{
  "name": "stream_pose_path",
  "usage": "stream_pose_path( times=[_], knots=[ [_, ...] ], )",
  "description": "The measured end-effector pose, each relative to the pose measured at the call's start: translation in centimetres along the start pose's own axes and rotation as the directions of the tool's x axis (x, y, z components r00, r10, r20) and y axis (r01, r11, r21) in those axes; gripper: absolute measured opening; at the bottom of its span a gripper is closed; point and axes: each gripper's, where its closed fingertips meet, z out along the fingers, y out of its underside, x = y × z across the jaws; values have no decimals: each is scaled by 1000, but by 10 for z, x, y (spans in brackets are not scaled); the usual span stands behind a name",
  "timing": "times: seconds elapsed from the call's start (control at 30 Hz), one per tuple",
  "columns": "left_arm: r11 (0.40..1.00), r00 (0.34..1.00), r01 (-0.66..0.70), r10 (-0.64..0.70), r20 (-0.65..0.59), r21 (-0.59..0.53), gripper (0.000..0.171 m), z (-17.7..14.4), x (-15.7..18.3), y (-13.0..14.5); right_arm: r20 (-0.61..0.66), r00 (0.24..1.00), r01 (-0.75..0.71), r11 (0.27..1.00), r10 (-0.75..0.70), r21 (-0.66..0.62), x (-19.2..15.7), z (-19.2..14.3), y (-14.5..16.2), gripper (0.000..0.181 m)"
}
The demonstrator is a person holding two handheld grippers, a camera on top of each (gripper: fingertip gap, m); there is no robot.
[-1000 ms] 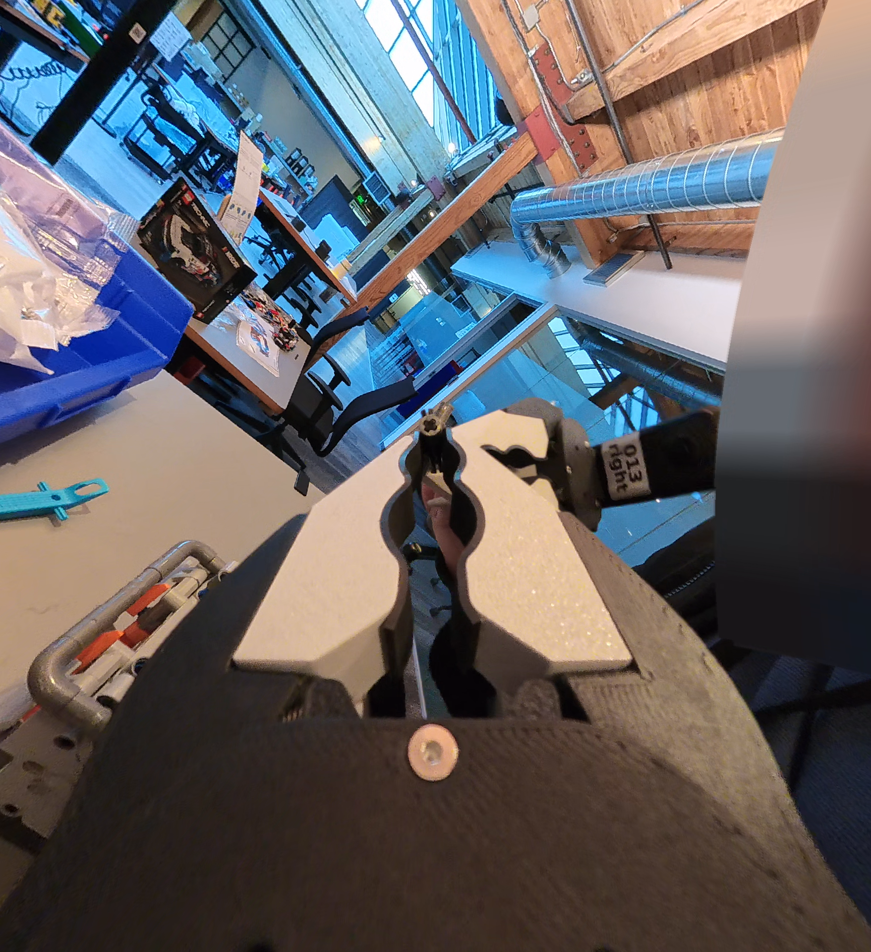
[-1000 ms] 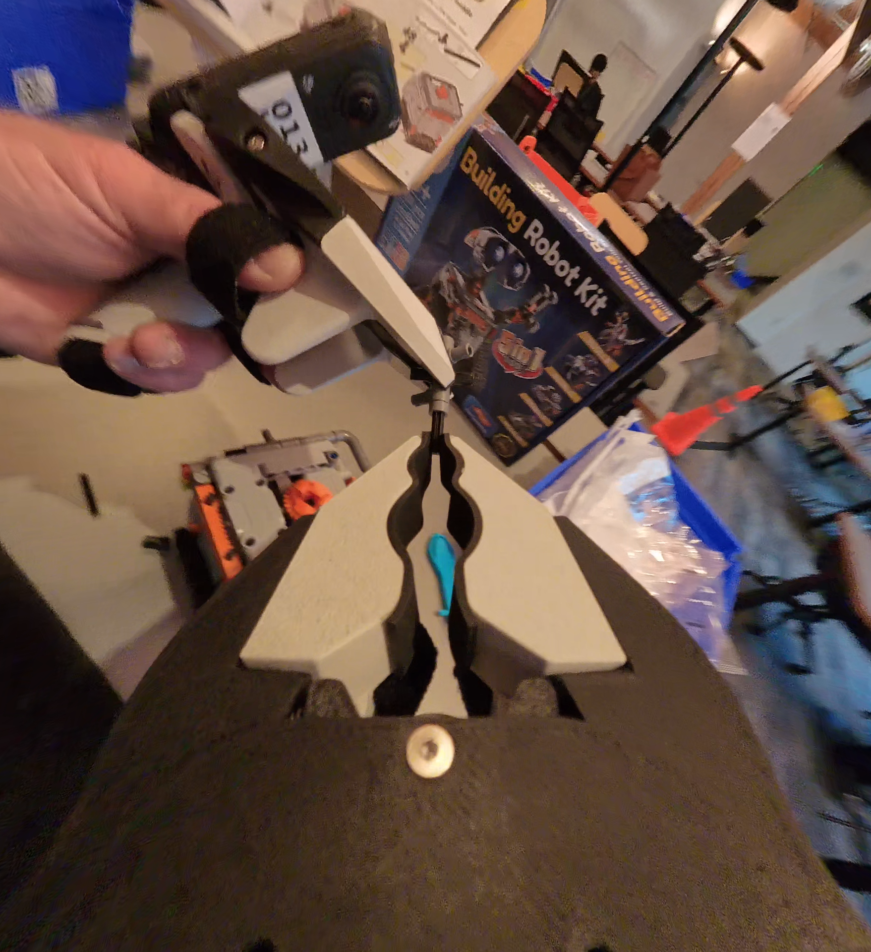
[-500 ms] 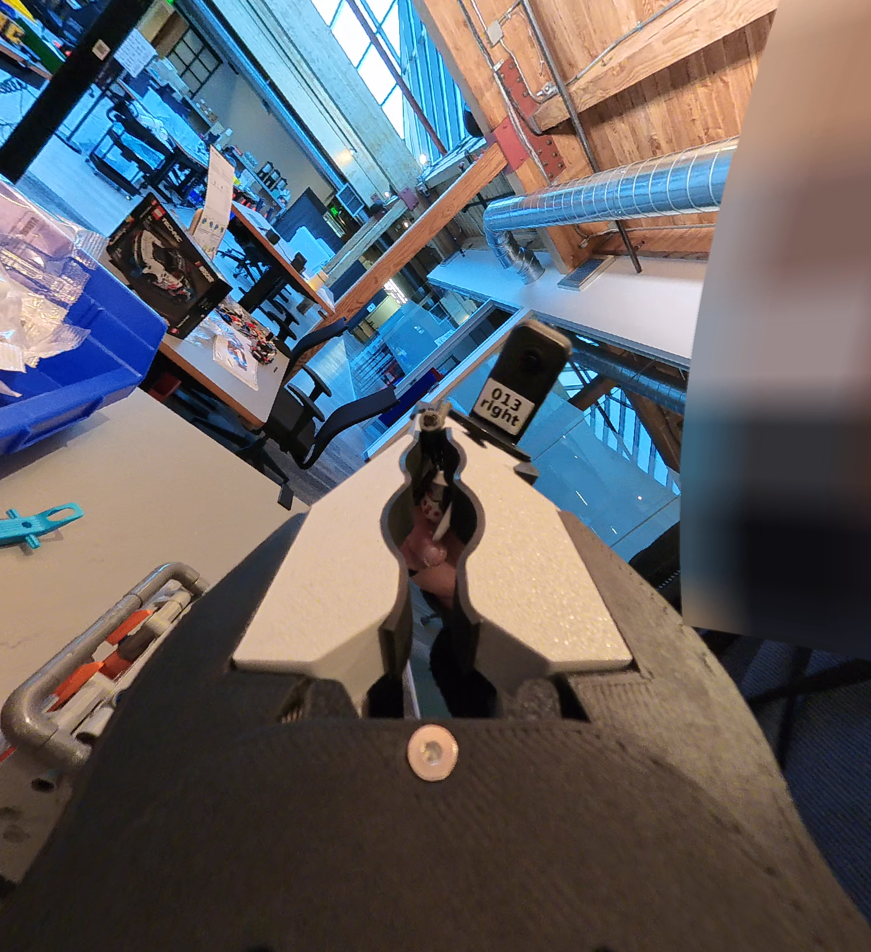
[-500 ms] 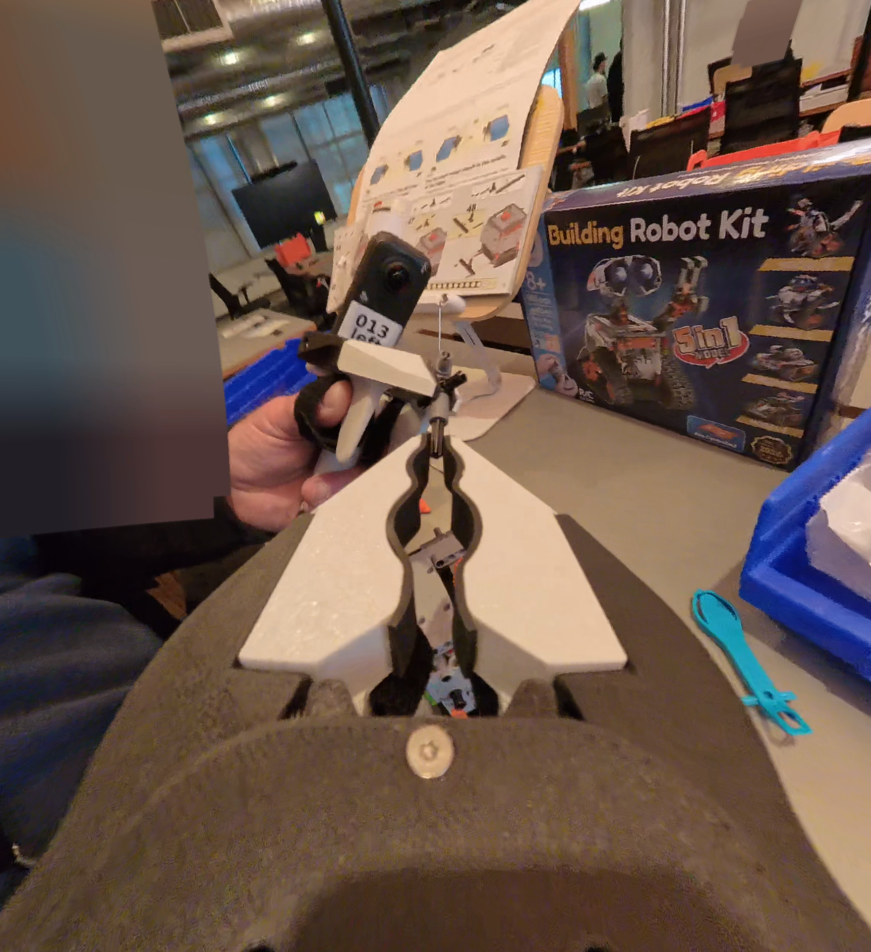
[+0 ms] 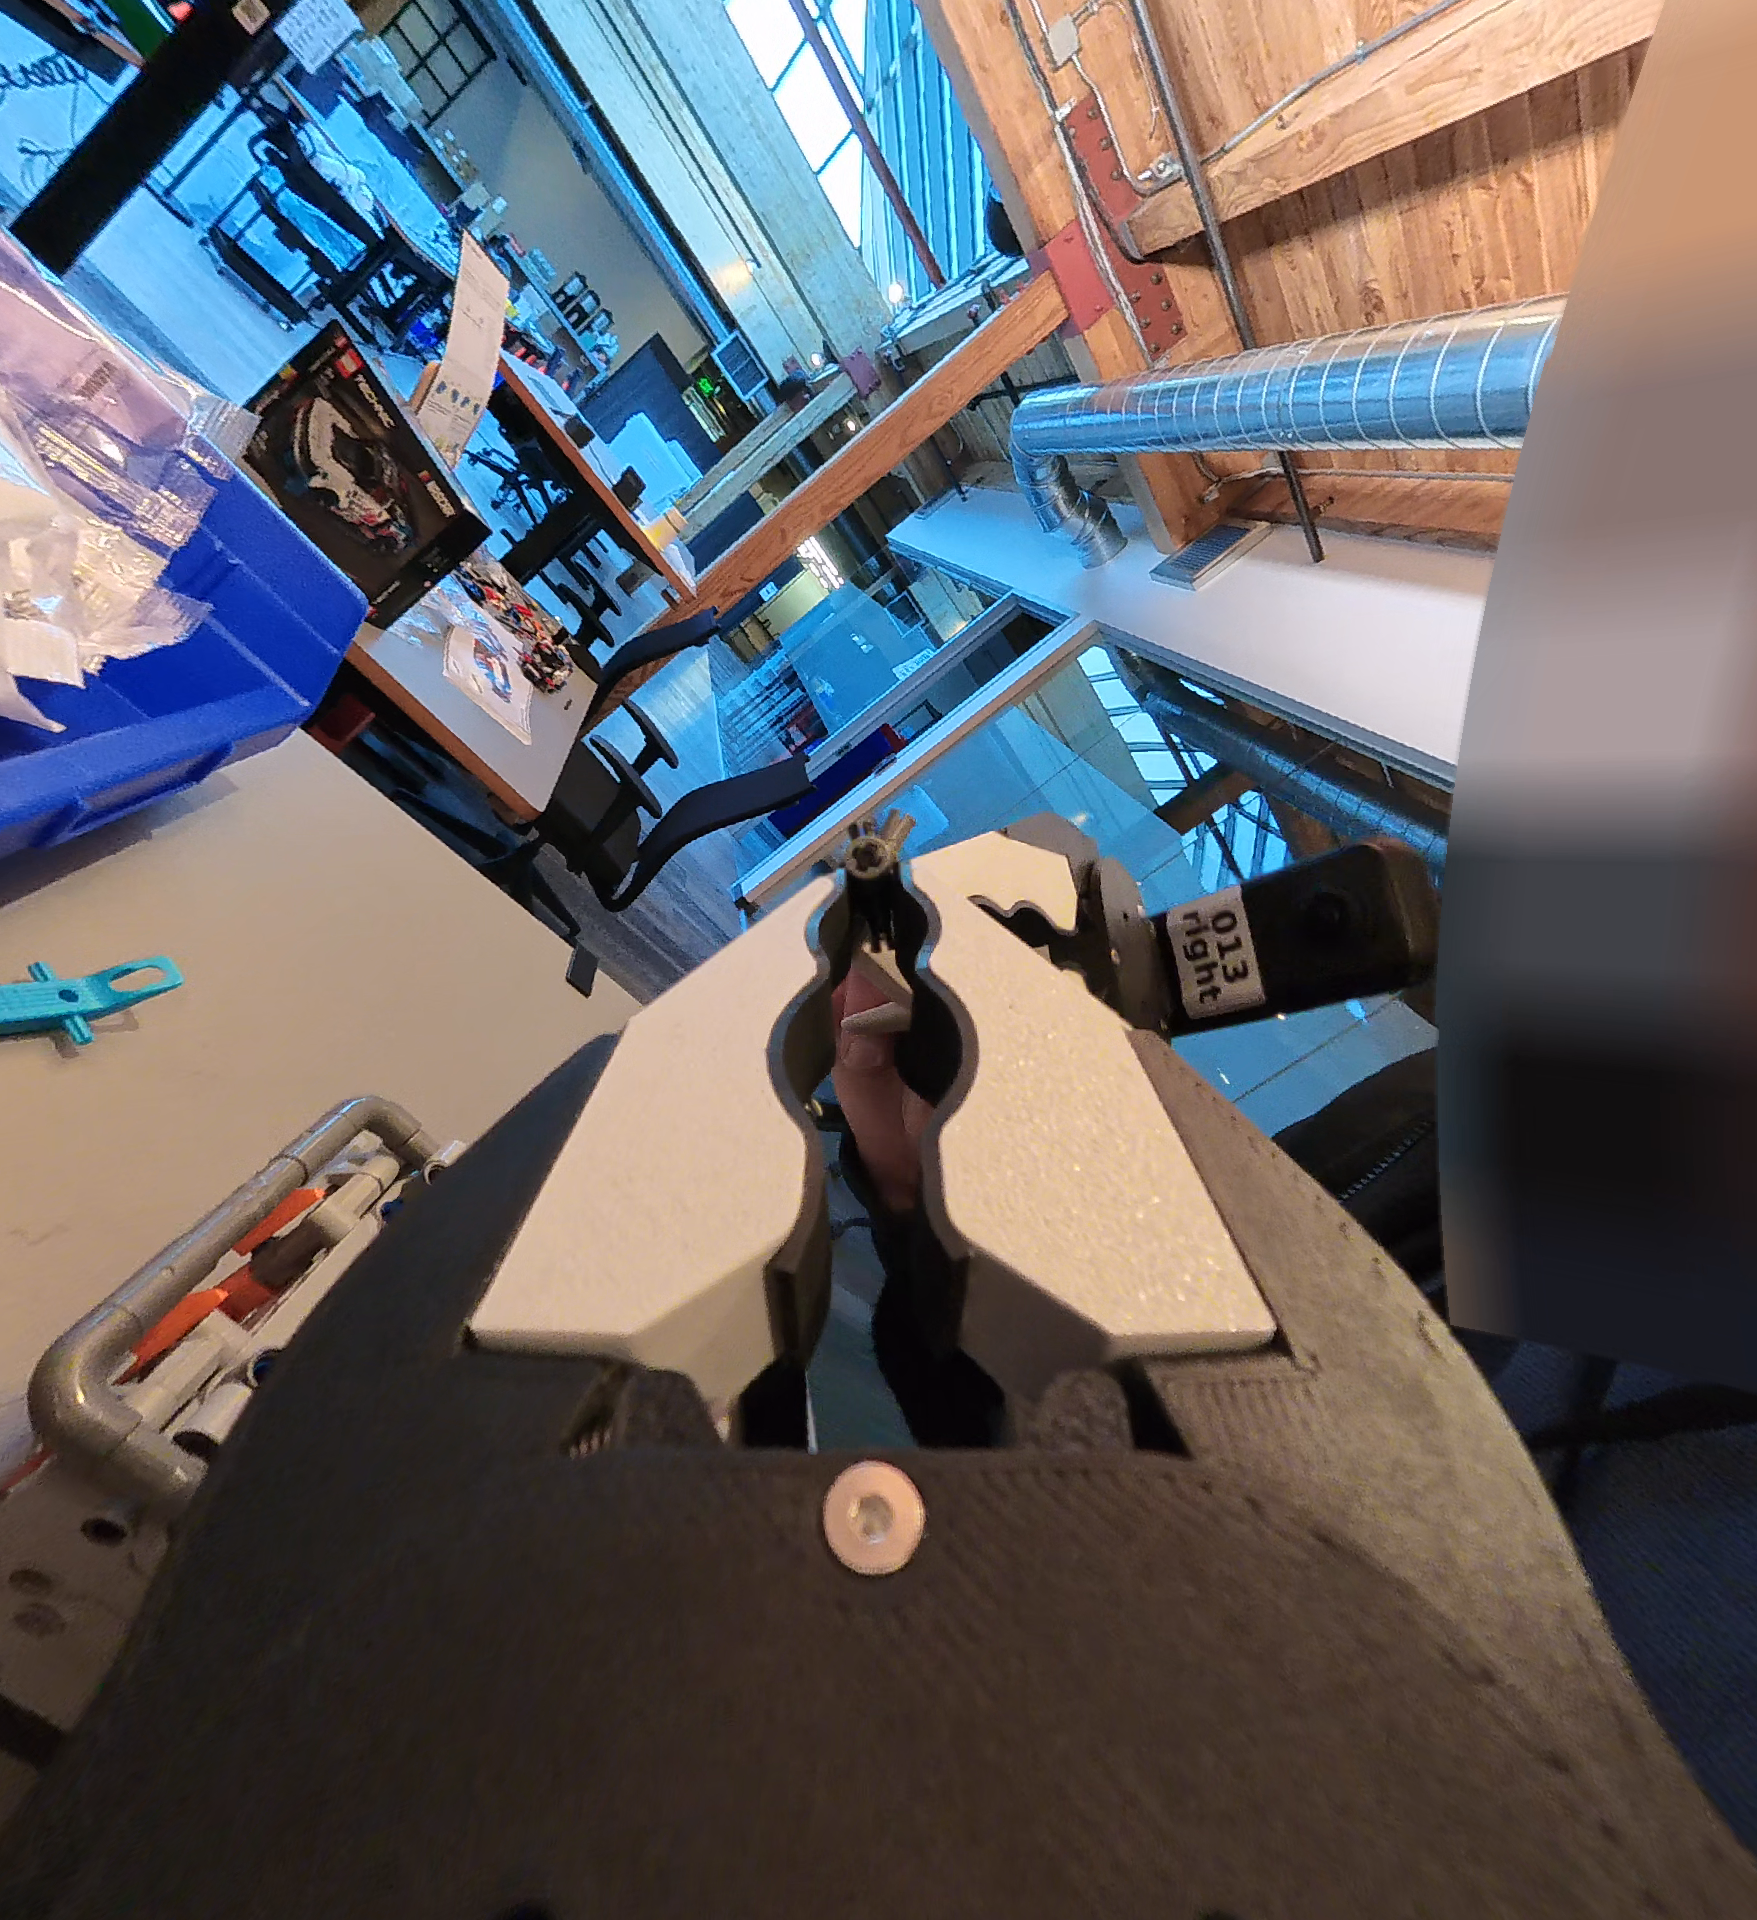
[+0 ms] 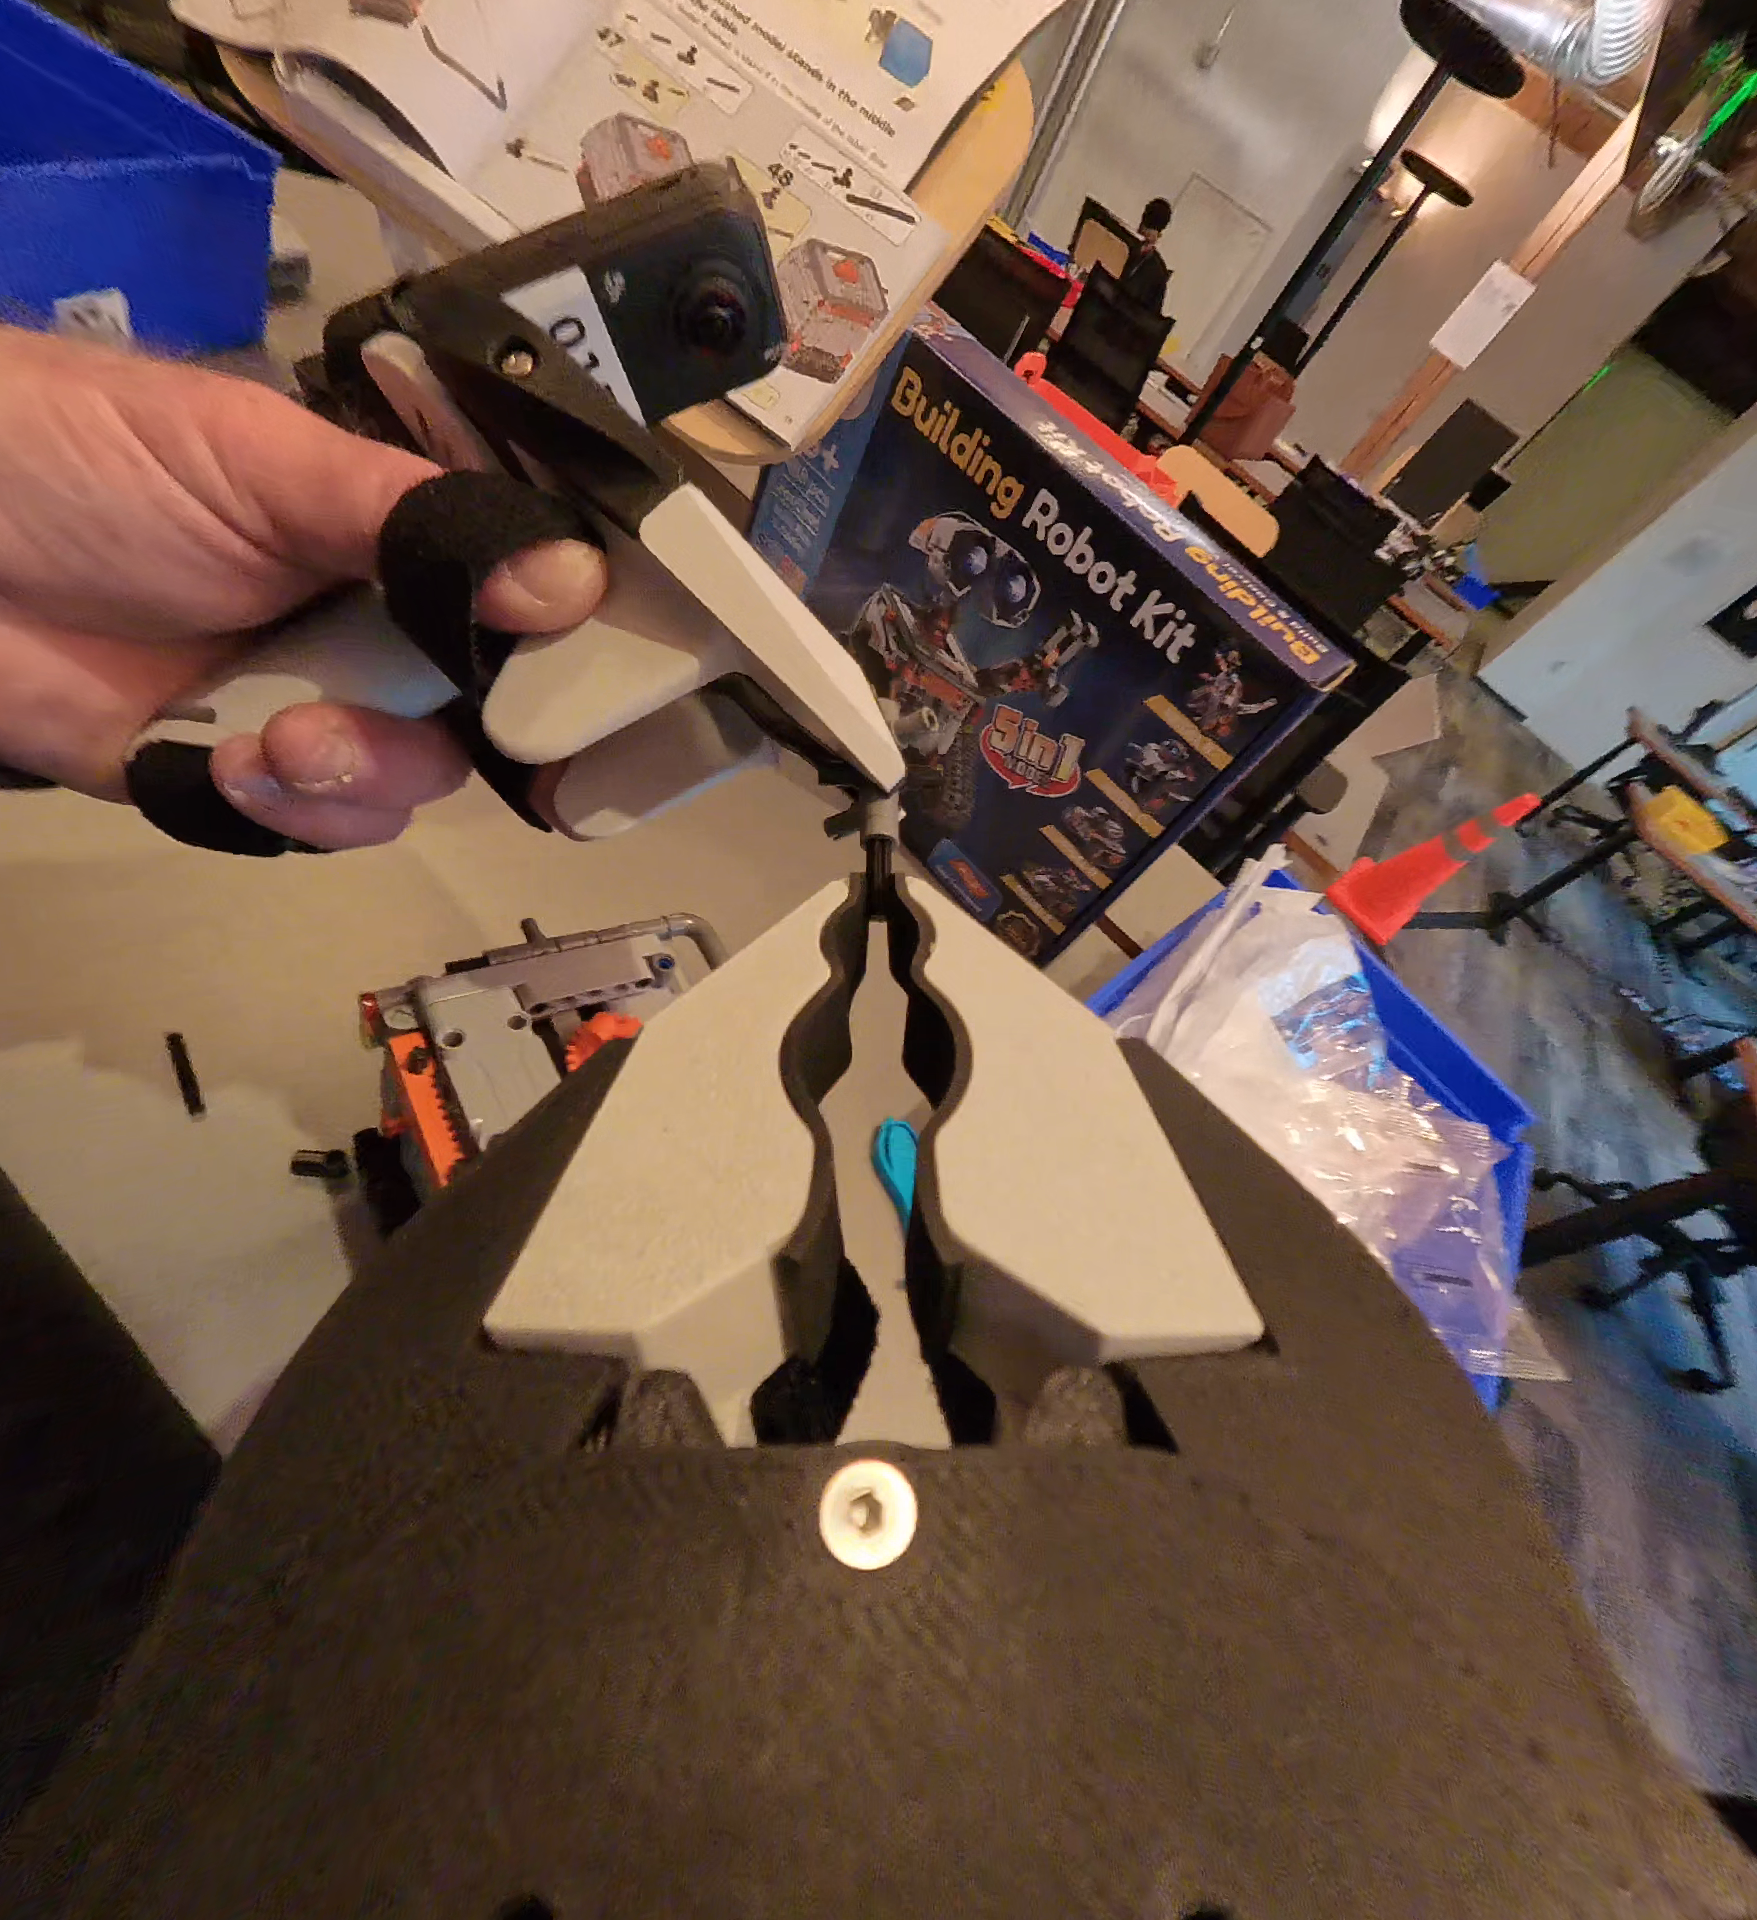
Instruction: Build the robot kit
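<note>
Left claw (image 5: 872, 878) pinched on small grey connector (image 5: 869, 854), right claw (image 6: 882, 891) gripping its black axle (image 6: 880, 864), swung back sideways.

The left gripper (image 5: 869, 883) was closed on a small grey connector (image 5: 869, 857) with a cross-shaped hole. The right gripper (image 6: 882, 894) was closed on a thin black axle (image 6: 880, 857), which pointed toward 12 o'clock and met the connector. A half-built grey and orange model (image 6: 510, 1023) lay on the table at 9 o'clock.
</note>
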Motion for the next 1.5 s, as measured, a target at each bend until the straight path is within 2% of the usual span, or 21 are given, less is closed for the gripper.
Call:
stream_pose_path(
  times=[0.07, 0.27, 0.4, 0.47, 0.63, 0.77, 0.93, 1.1, 1.23, 1.37, 1.5],
  knots=[
    [1000, 1000, 10, -10, -3, -5, 4, -1, -2, 0, 14, 1000, -19, 1000, 19, 8, -1, 1, 0, 0],
    [1000, 1000, 9, -9, -5, -18, 4, -1, -2, 1, 131, 964, -243, 967, 232, 73, -4, 0, -1, 1],
    [999, 1000, -18, 19, 9, -45, 5, 3, -3, 5, 234, 867, -468, 880, 439, 82, -3, -4, 2, 1],
    [999, 1000, -17, 17, 7, -48, 17, 5, -4, 5, 271, 813, -555, 827, 515, 89, -2, -7, 4, 1],
    [995, 1000, -12, 11, -9, -102, 21, 11, -4, 16, 345, 720, -667, 738, 602, 104, 0, -13, 4, 1],
    [996, 1000, -23, 21, -21, -91, 8, 13, -2, 16, 350, 713, -674, 731, 608, 104, -1, -14, 6, 1],
    [994, 999, -42, 38, -38, -100, 6, 14, 2, 18, 362, 691, -697, 710, 626, 103, -1, -16, 8, 1],
    [993, 998, -53, 50, -29, -105, 2, 14, 1, 19, 342, 713, -677, 728, 612, 109, -1, -18, 8, 1],
    [992, 998, -53, 51, -29, -113, 1, 15, 0, 20, 354, 696, -694, 712, 625, 106, -1, -20, 10, 1],
    [989, 998, -61, 59, -14, -134, 15, 13, -2, 21, 350, 680, -709, 699, 644, 92, 1, -25, 17, 1],
    [967, 988, -135, 149, 50, -216, 24, 0, -10, 25, 328, 662, -725, 686, 674, 53, 0, -31, 35, 1]
  ],
)
